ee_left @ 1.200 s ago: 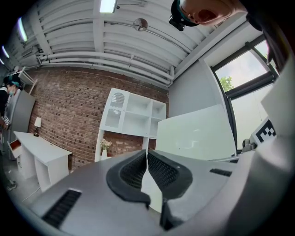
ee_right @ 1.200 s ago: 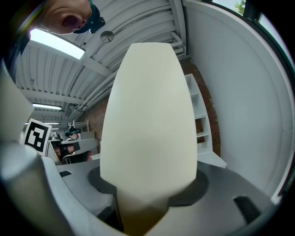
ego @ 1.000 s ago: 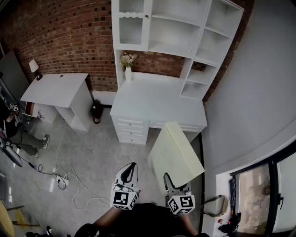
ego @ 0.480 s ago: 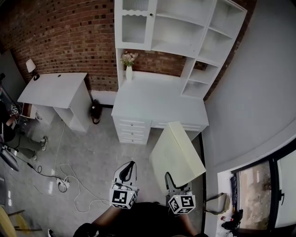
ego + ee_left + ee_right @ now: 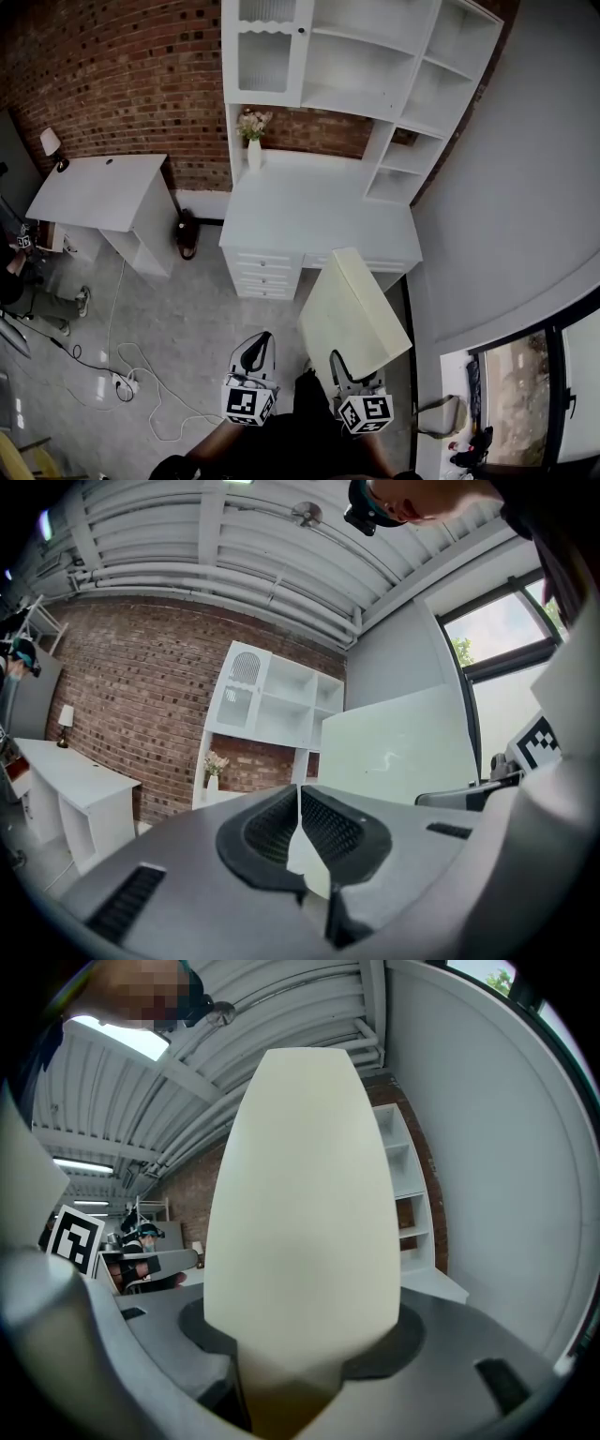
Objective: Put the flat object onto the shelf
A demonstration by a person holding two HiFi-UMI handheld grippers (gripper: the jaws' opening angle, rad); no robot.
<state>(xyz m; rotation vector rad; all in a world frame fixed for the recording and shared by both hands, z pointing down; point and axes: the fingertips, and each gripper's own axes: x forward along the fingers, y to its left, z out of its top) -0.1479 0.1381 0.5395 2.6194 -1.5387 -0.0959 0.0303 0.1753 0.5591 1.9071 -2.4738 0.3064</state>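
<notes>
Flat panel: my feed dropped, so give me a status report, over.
Left gripper shut, empty. Right gripper clamped on flat panel, not yet on shelf. White desk stands below shelf, ahead.

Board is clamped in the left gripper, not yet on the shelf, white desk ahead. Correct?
Wrong gripper. The board is clamped in the right gripper; the right gripper view shows it between the jaws. The left gripper is shut on nothing. The rest stands: not yet on the shelf, white desk ahead.
</notes>
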